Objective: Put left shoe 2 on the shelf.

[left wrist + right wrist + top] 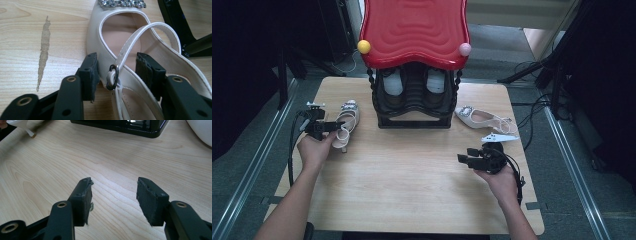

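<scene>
Your left gripper [113, 72] straddles the shoe's [130, 42] buckled side, jaws part-open, not yet pinching; the shoe's length runs toward twelve o'clock. Your right gripper [113, 200] stands wide, empty.

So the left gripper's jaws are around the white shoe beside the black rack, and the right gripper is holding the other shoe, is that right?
Not quite. The right gripper holds nothing: the right gripper view shows its jaws open over bare table. The rest stands: the left gripper has its jaws around the white shoe beside the black rack.
</scene>
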The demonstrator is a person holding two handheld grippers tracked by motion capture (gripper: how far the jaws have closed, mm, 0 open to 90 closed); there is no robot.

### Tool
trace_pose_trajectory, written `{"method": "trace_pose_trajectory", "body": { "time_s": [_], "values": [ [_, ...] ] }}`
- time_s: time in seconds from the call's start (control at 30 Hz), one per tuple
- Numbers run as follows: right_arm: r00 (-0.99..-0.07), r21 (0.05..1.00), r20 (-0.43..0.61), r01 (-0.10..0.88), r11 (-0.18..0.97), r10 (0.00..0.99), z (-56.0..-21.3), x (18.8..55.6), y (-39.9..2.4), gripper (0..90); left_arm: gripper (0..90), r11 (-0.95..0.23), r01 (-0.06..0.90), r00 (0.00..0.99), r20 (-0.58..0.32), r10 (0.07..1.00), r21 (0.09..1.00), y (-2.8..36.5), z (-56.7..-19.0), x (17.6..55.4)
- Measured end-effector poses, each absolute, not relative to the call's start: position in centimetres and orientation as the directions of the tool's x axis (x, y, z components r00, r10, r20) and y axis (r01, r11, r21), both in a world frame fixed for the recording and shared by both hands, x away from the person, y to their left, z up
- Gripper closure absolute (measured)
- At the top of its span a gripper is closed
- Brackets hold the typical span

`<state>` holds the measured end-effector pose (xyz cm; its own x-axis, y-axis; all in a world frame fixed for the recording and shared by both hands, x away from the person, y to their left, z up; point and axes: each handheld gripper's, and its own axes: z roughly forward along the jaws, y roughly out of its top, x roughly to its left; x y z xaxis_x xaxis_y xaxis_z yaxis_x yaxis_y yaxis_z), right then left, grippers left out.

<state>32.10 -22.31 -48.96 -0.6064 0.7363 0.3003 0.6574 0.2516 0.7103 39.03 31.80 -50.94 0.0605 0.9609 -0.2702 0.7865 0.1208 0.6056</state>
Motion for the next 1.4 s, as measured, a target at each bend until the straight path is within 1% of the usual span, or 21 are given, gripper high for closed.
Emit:
{"method": "trace_pose_trajectory", "body": {
  "time_s": [0.1,0.13,0.17,0.2,0.37,0.57,0.93,1.1,1.2,1.4],
  "values": [
    [-0.611,0.712,0.297,0.654,0.256,0.734,-49.0,32.1,-22.2,47.1,61.8,0.136,0.791,0.04,-0.272,0.961,0.596,32.1,-50.8,39.0],
    [-0.612,0.712,0.295,0.653,0.258,0.734,-49.0,32.1,-22.2,47.1,66.2,0.129,0.79,0.032,-0.252,0.967,0.599,32.1,-50.7,38.9],
    [-0.612,0.712,0.295,0.653,0.258,0.734,-49.0,32.1,-22.2,47.1,75.2,0.113,0.785,0.032,-0.221,0.975,0.61,32.0,-50.5,38.8],
    [-0.611,0.712,0.295,0.653,0.258,0.734,-49.0,32.1,-22.2,47.1,78.8,0.116,0.787,0.03,-0.224,0.974,0.606,32.1,-50.5,38.8],
    [-0.611,0.713,0.295,0.653,0.256,0.735,-49.0,32.2,-22.2,47.1,81.2,0.133,0.795,0.022,-0.248,0.969,0.592,32.4,-50.4,38.8],
    [-0.612,0.713,0.294,0.652,0.257,0.735,-49.0,32.2,-22.2,47.1,82.5,0.208,0.784,-0.007,-0.327,0.945,0.584,33.0,-50.1,38.6],
    [-0.613,0.71,0.296,0.654,0.26,0.733,-49.1,32.3,-22.1,46.9,82.7,0.286,0.759,0.001,-0.441,0.898,0.585,34.0,-48.8,38.1],
    [-0.612,0.71,0.296,0.655,0.26,0.733,-49.1,32.3,-22.1,46.9,82.6,0.296,0.744,0.006,-0.448,0.894,0.599,34.1,-47.7,38.2],
    [-0.613,0.709,0.297,0.655,0.26,0.732,-49.1,32.3,-22.1,46.8,82.6,0.326,0.73,-0.005,-0.472,0.882,0.6,34.1,-47.0,38.5],
    [-0.621,0.709,0.292,0.651,0.271,0.727,-49.1,32.4,-21.8,46.3,82.5,0.314,0.707,0.01,-0.453,0.892,0.634,33.6,-44.2,39.4]
  ]
}}
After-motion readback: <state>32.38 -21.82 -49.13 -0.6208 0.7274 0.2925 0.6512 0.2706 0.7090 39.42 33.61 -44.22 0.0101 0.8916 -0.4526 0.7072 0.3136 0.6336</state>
